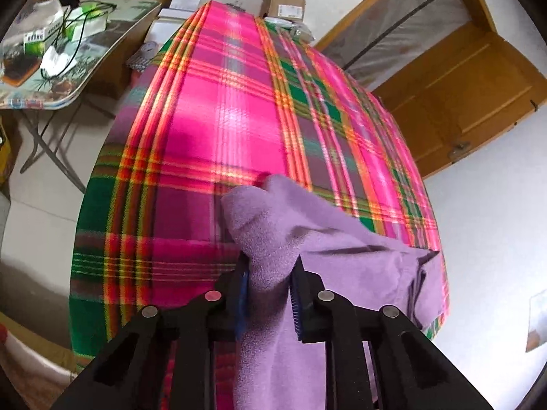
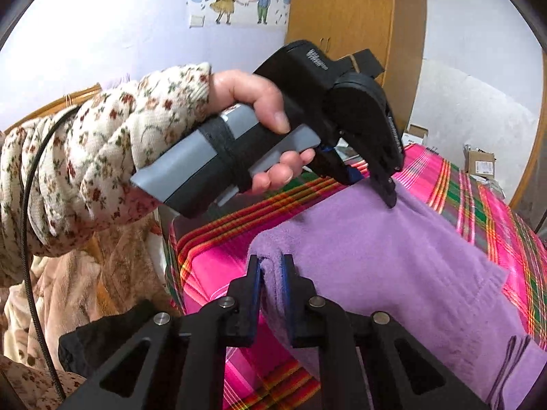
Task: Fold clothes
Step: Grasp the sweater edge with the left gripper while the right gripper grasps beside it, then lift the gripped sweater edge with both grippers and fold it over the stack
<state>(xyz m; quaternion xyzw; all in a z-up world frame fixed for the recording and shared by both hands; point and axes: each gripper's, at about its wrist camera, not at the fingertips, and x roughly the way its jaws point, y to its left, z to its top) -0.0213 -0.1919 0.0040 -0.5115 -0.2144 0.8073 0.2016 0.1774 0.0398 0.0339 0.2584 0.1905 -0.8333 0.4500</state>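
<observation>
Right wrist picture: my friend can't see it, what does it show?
The right gripper pinches an edge of a purple fleece garment lying on a pink plaid blanket. A hand in a flowery sleeve holds the left gripper, which grips the garment farther along.

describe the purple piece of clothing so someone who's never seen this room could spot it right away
Find the bed covered by the bright pink, green and orange plaid blanket. At its near end lies the purple fleece garment, pinched by the left gripper and the right gripper. It is the only plain, fuzzy lilac thing on the checked blanket.
</observation>
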